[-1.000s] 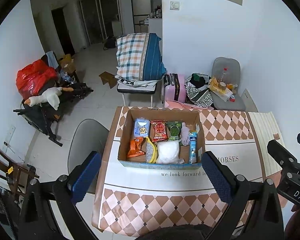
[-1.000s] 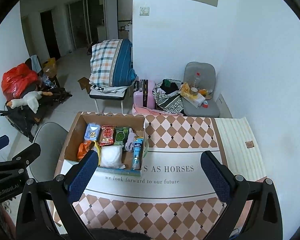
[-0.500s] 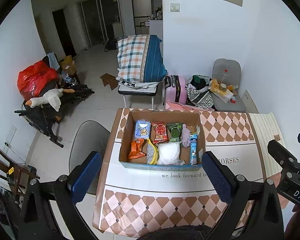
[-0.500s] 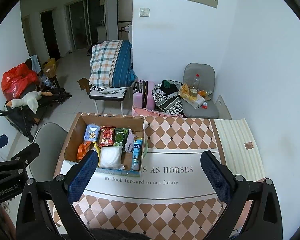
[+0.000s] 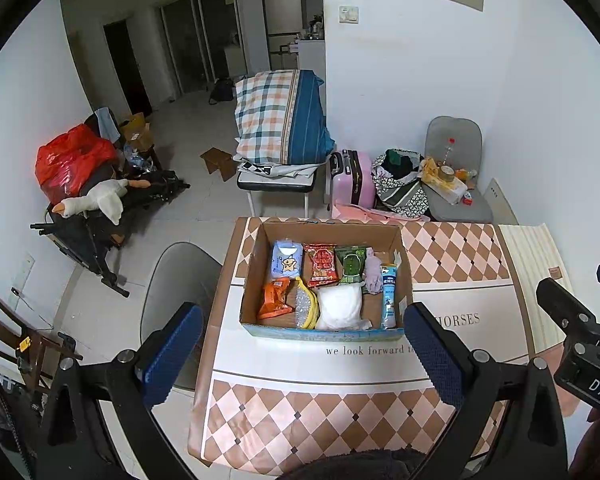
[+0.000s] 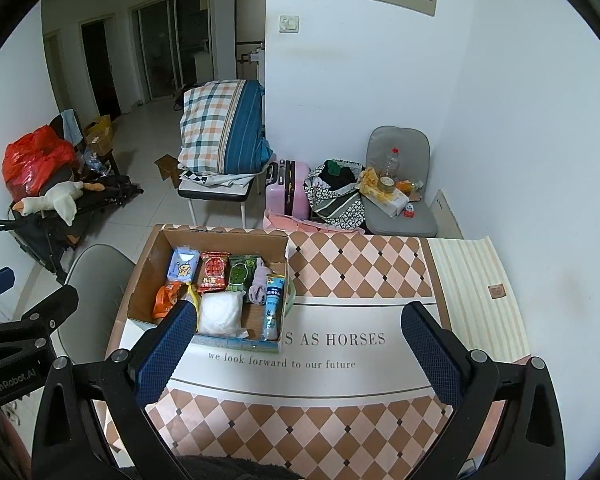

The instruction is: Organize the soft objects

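Observation:
A cardboard box (image 5: 252,264) stands on the table at its left side; it also shows in the right wrist view (image 6: 148,268). Inside lie soft packs: a blue tissue pack (image 5: 286,262), a red snack bag (image 5: 320,265), a green bag (image 5: 351,266), a lilac cloth (image 5: 373,276), an orange bag (image 5: 275,298), a white soft bundle (image 5: 339,307) and a blue tube (image 5: 389,300). My left gripper (image 5: 300,356) is open and empty, held above the table in front of the box. My right gripper (image 6: 300,354) is open and empty, to the right of the box.
The table (image 6: 360,272) has a checked cloth with printed words. A grey chair (image 5: 172,280) stands left of the table. Behind it are a bench with a plaid pillow (image 5: 280,120), a pink suitcase (image 5: 352,180) and a cluttered grey chair (image 5: 456,184).
Both grippers have drawn back and up very slightly, so the box sits a little lower in both views. Nothing was taken hold of.

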`<state>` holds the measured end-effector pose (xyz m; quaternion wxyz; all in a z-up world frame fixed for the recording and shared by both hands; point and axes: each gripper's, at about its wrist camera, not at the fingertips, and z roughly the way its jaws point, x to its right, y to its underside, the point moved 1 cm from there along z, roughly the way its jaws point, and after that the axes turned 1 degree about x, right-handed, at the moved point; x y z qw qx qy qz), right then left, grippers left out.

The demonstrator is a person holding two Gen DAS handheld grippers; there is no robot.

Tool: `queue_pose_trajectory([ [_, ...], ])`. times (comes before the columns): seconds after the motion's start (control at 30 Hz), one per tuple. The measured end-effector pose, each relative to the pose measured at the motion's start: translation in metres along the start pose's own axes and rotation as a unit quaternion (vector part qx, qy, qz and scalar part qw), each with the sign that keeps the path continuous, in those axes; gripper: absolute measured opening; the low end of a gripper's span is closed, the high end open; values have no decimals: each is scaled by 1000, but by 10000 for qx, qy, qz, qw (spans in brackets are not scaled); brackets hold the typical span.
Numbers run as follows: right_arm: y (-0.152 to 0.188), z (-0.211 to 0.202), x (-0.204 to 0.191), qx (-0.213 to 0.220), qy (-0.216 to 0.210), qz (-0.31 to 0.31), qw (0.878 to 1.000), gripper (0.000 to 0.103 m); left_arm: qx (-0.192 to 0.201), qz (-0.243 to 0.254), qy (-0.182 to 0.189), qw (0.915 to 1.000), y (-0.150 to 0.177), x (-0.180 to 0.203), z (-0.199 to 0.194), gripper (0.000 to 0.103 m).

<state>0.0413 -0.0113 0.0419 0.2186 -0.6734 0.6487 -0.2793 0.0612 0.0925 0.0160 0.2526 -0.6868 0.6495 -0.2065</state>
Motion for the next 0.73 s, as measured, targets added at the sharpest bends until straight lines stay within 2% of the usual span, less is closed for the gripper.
queue_pose_trajectory([
  [0.73, -4, -4, 4, 1, -24, -64, 10000, 103, 81, 45, 5, 10000, -4, -11, -8, 103],
])
